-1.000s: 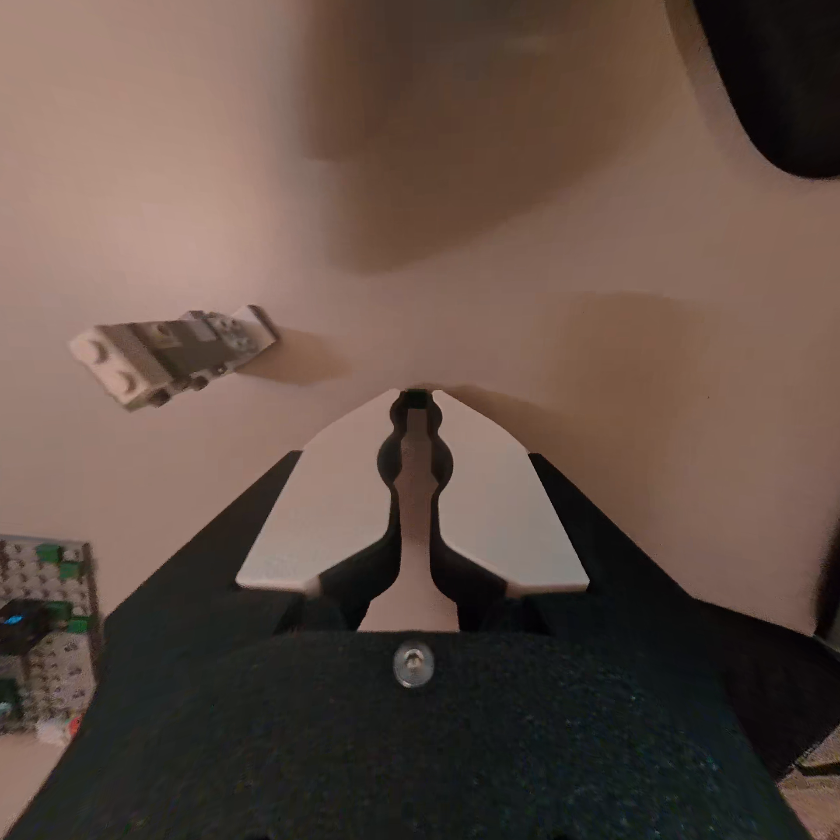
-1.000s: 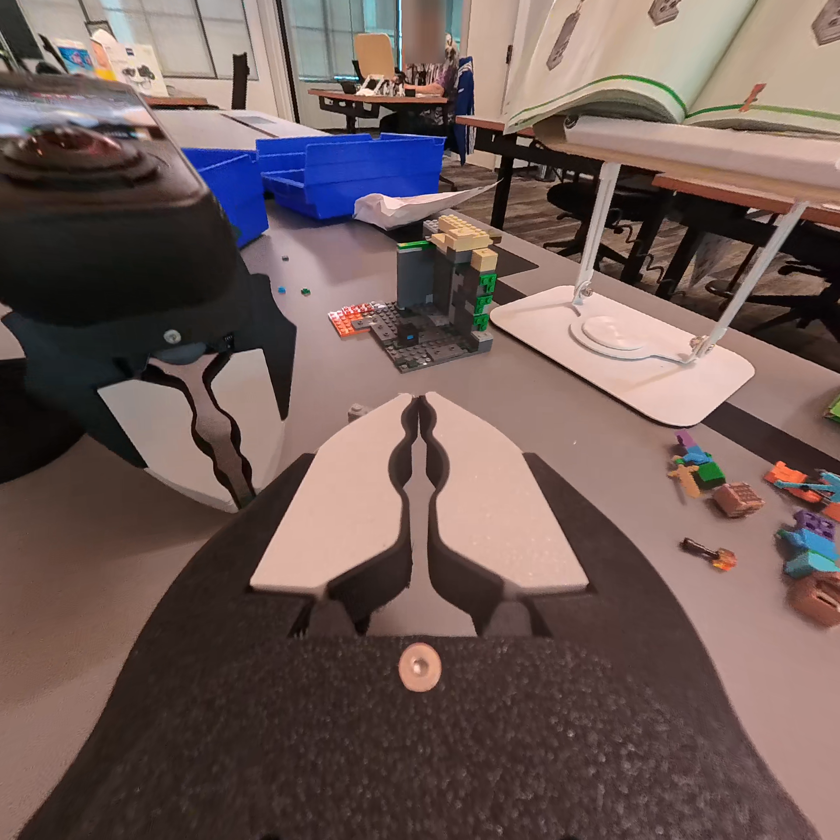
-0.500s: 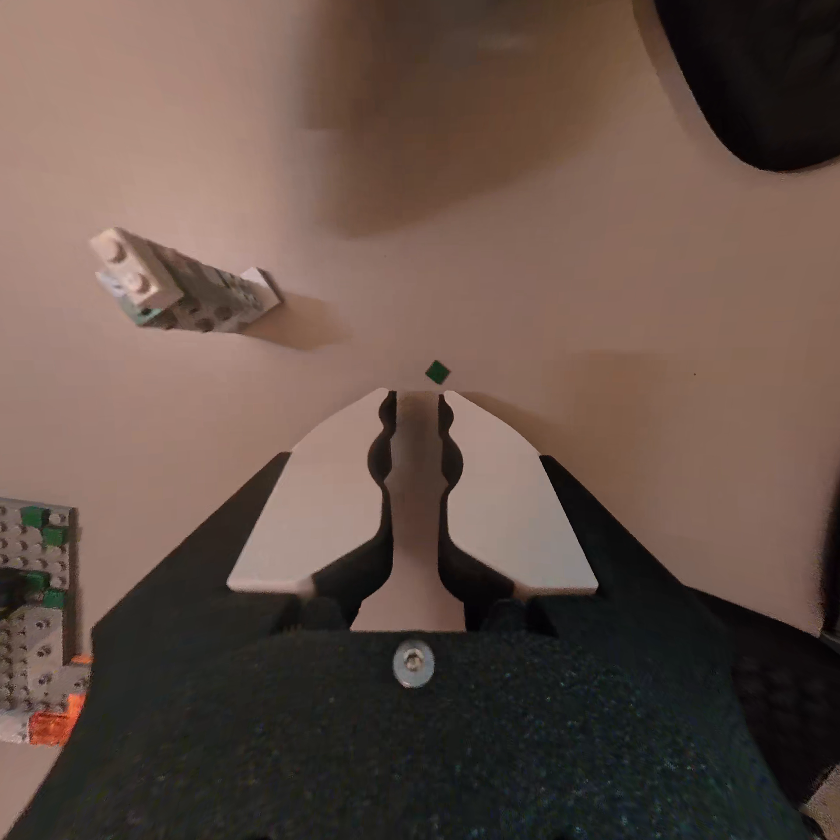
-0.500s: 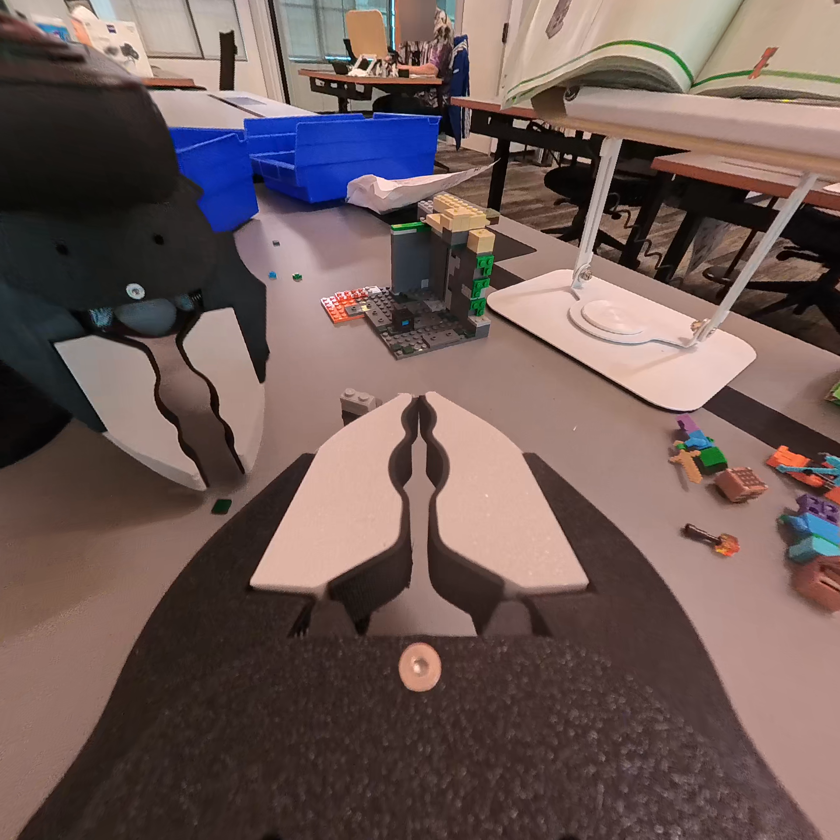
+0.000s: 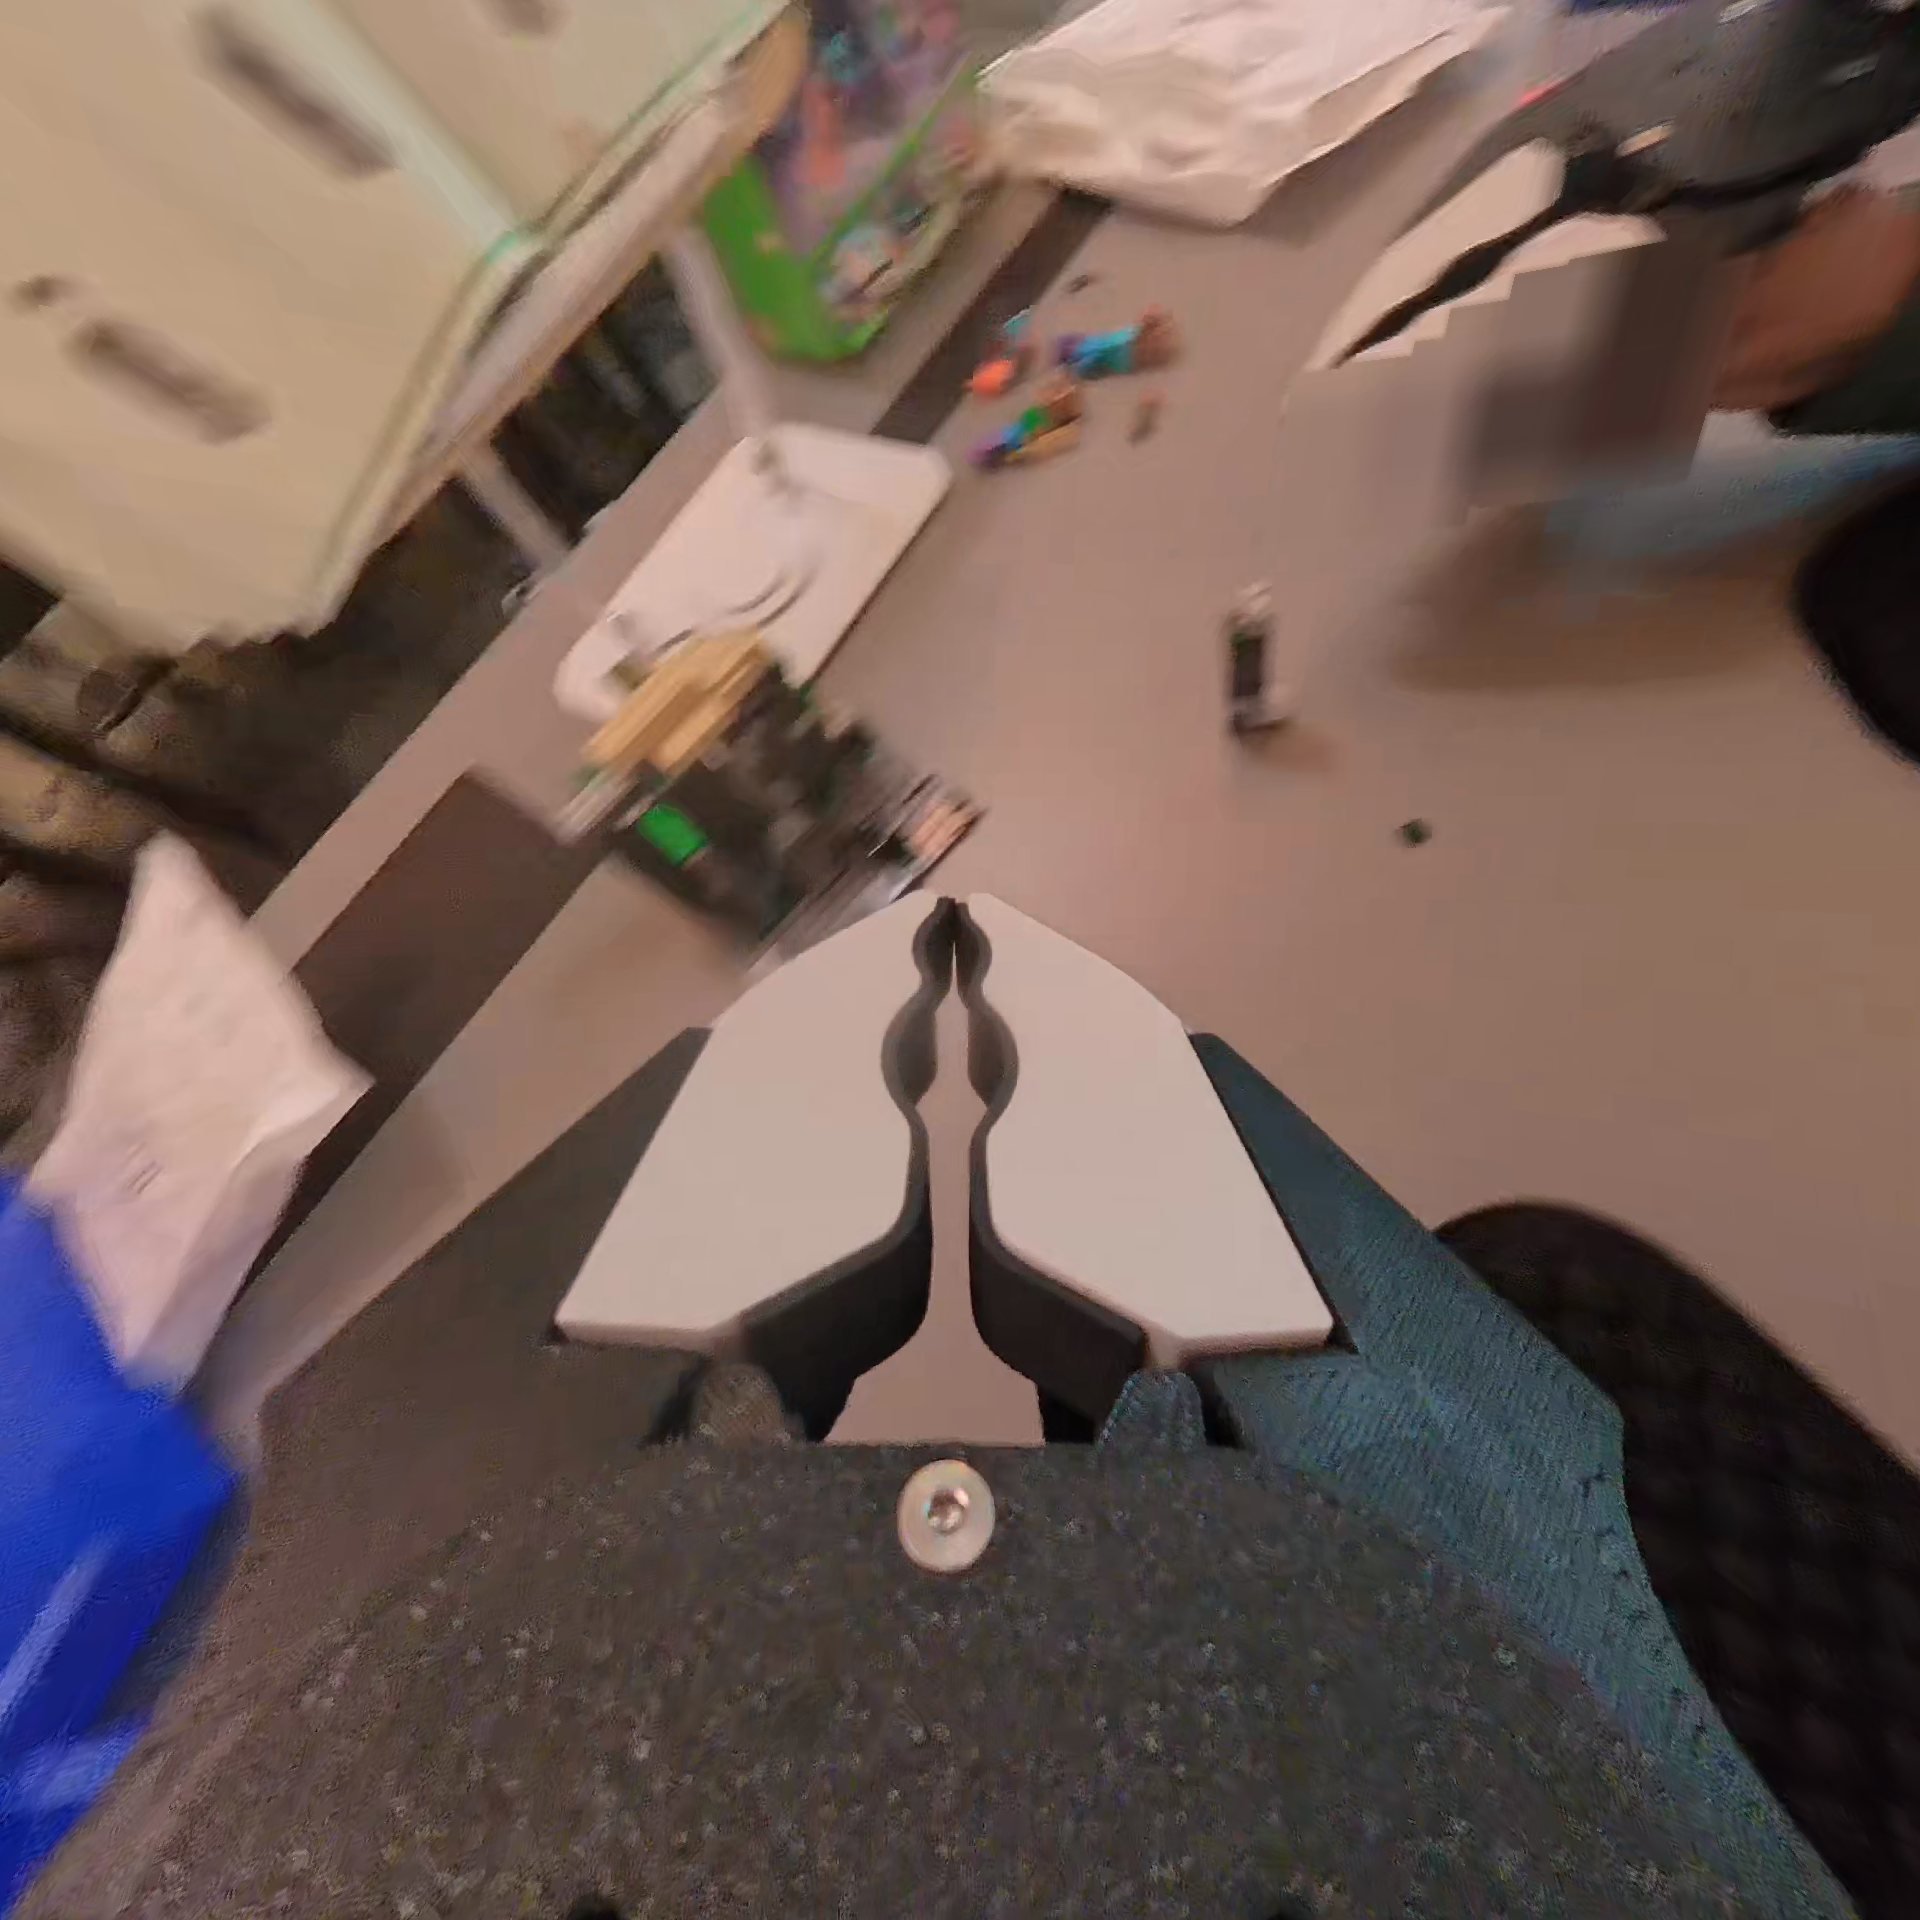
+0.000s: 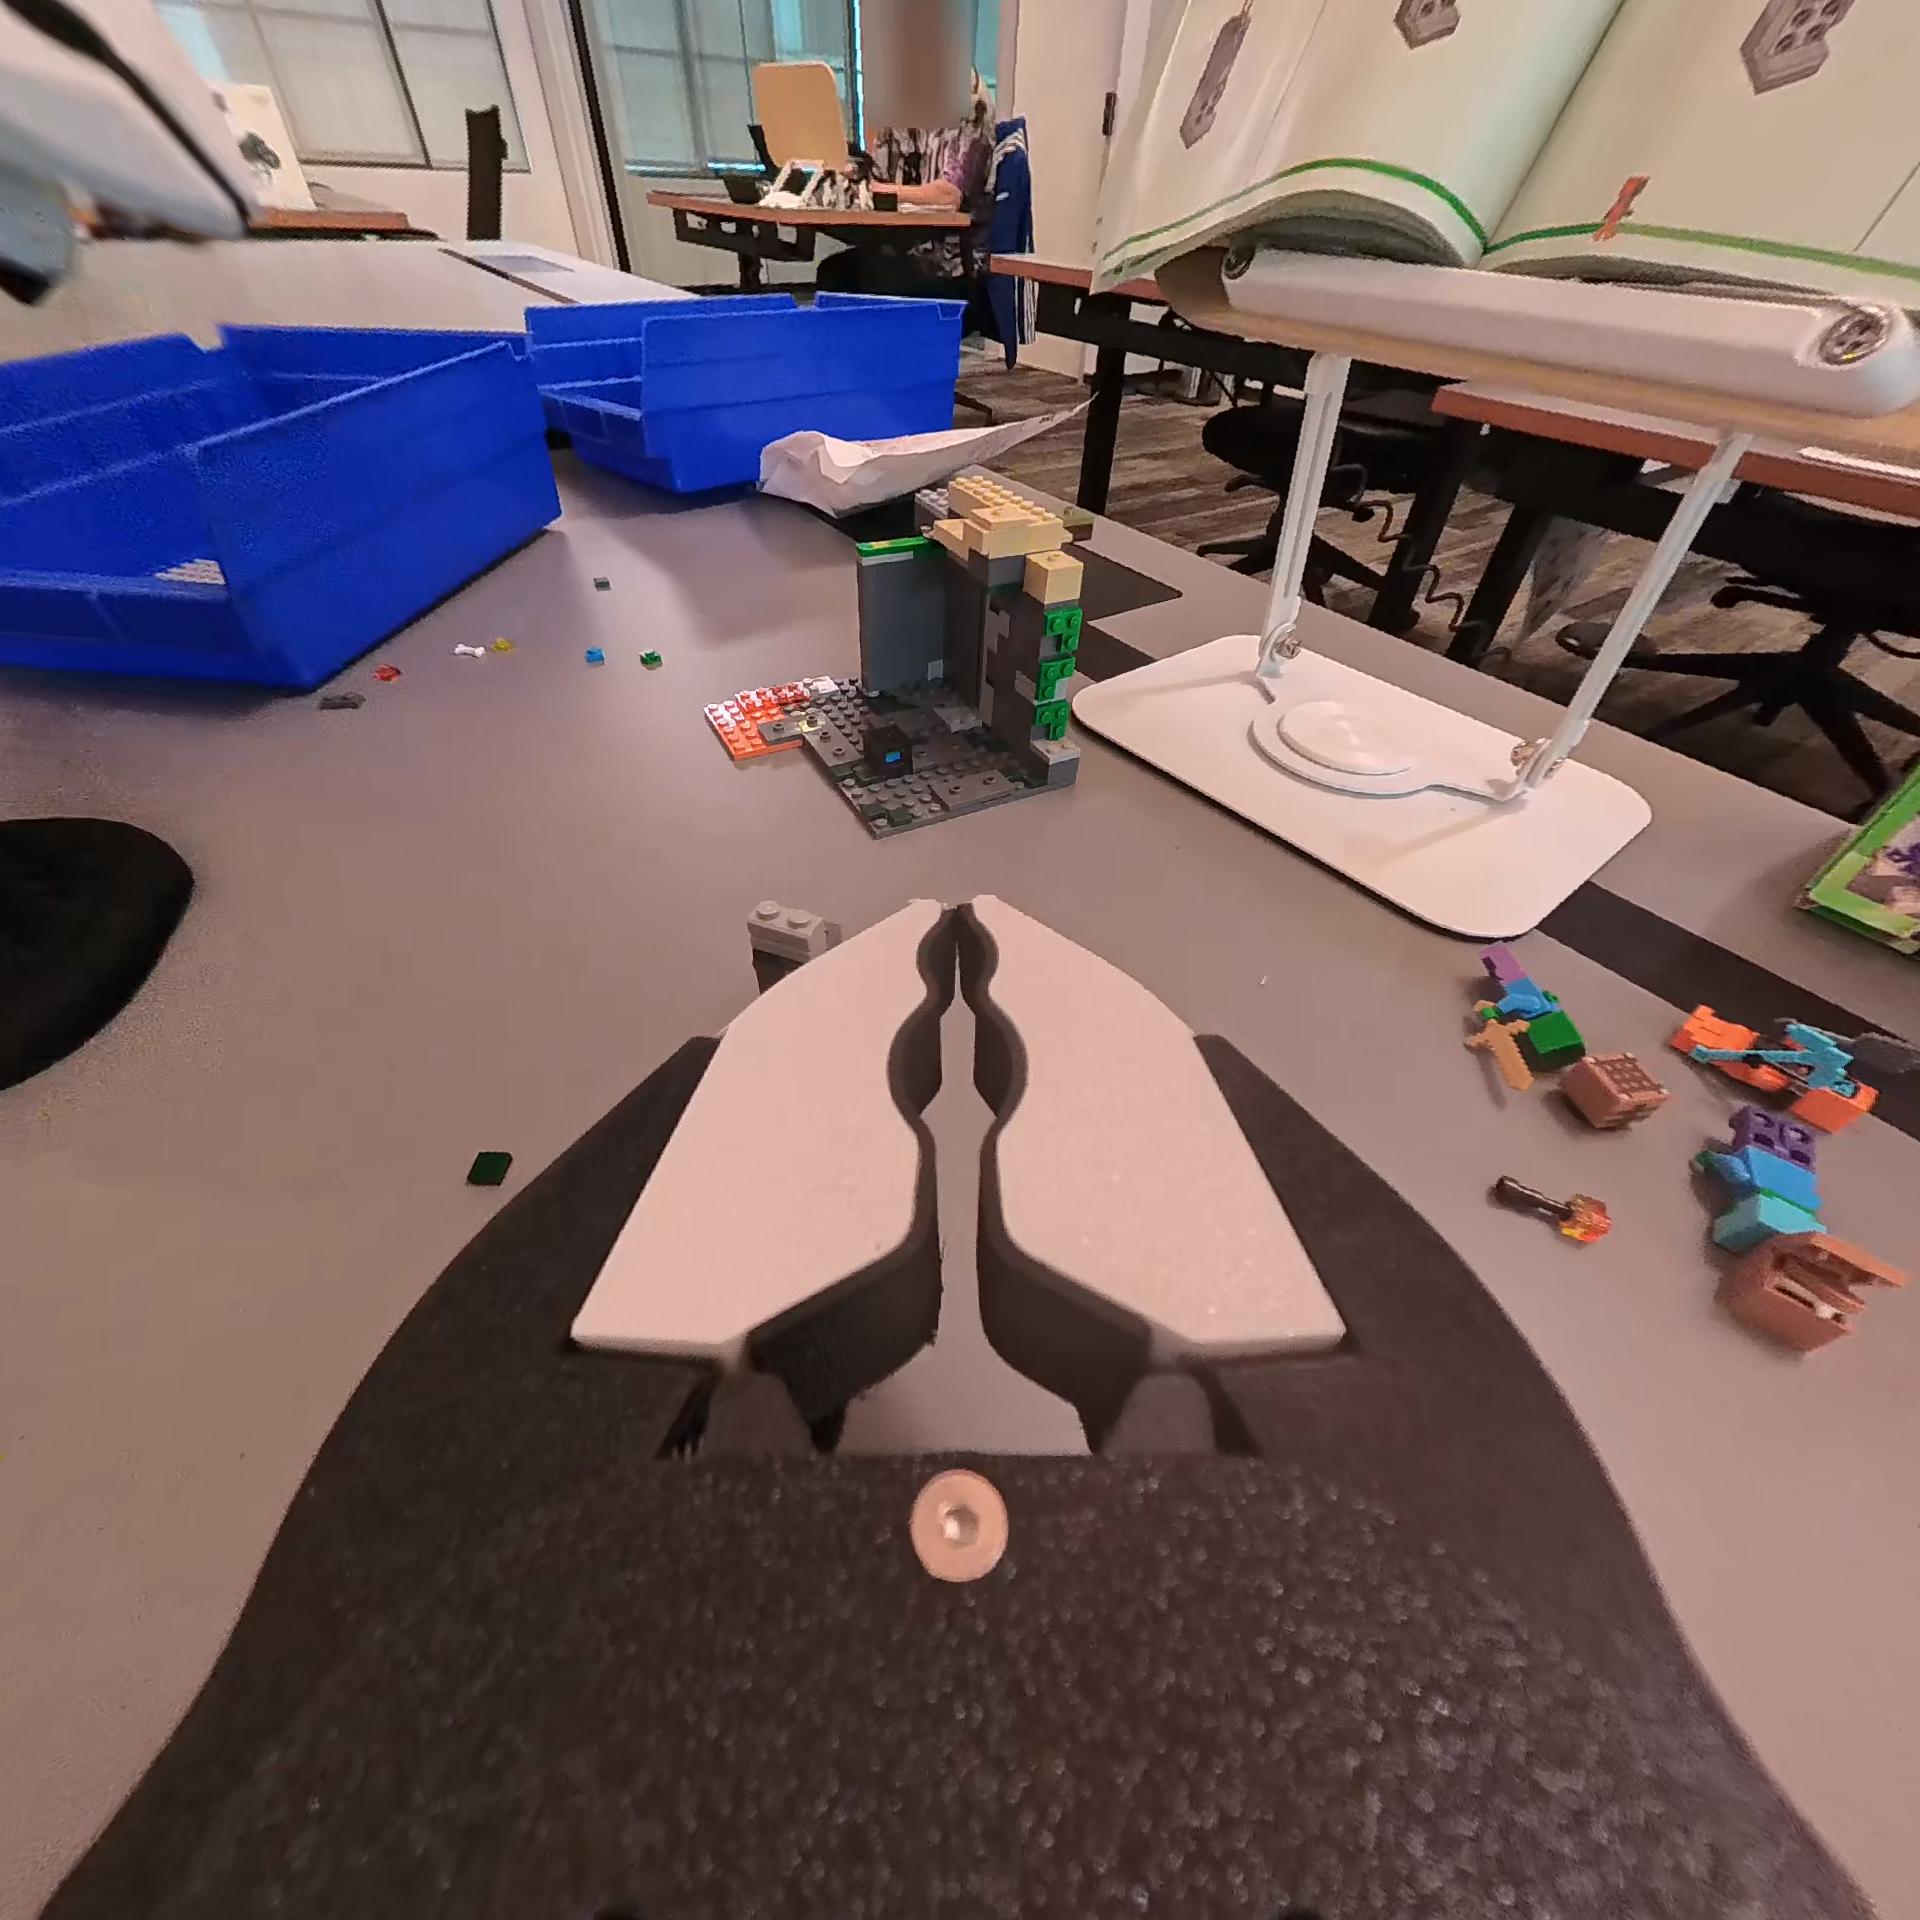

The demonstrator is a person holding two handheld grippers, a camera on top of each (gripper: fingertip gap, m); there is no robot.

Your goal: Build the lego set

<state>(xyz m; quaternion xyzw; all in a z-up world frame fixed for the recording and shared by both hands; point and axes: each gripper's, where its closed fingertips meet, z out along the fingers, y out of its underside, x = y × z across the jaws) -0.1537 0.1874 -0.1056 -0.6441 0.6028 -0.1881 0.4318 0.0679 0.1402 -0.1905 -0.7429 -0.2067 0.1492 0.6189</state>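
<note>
Grey tabletop [image 6: 436,894] fills an office room where a person sits at a far desk at 12 o'clock. Two blue bins [image 6: 270,499] stand at 10 o'clock, the nearer one cut off by the picture's edge. An open instruction booklet [image 6: 1507,135] rests on a white stand [image 6: 1361,790] at 2 o'clock; its pages show brick drawings, no legible writing. The lego build [image 6: 956,665], grey walls with tan top and green studs, stands at 12 o'clock. Loose figures and pieces [image 6: 1766,1164] lie at 3 o'clock. A small grey brick [image 6: 790,928], half hidden, sits just beside the right gripper [image 6: 956,909], whose tips meet on nothing. A green tile [image 6: 488,1167] lies at 9 o'clock. The left wrist view is motion-blurred; the left gripper [image 5: 953,909] is also closed and empty.
</note>
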